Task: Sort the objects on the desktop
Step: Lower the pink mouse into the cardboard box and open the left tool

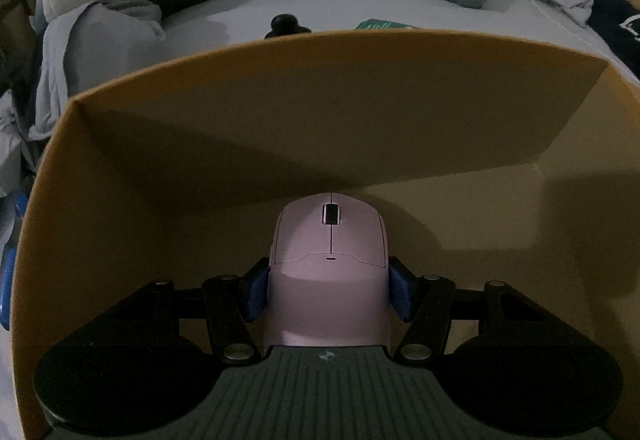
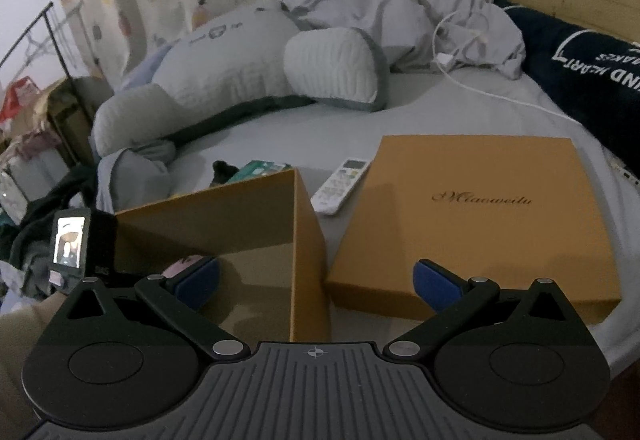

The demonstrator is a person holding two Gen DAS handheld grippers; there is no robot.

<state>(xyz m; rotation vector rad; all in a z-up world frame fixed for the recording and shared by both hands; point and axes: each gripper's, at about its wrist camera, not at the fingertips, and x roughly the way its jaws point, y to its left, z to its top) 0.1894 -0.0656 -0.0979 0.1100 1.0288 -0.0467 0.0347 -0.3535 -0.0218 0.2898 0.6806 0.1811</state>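
1. While the left gripper (image 1: 329, 290) pinches the pink mouse (image 1: 330, 240) between its blue pads (image 1: 256, 290), the mouse sits inside the open box (image 1: 340, 112), straight ahead of the gripper and low against the far wall.
2. Whether the mouse already rests on the box floor cannot be told; the pads press on its sides, so it is not yet let go.
3. The right gripper (image 2: 316, 286) hangs with its jaws spread and nothing between them, above the gap between the box and the lid (image 2: 480, 216) to its right.
4. Ahead of the right gripper, beyond the box, a remote (image 2: 340, 186), a green packet (image 2: 260, 168) and a dark object (image 2: 224, 170) lie on the bed (image 2: 440, 112), outside the box.
5. By this showing, the sort is at an early stage: one item nearly placed, three apparently left.
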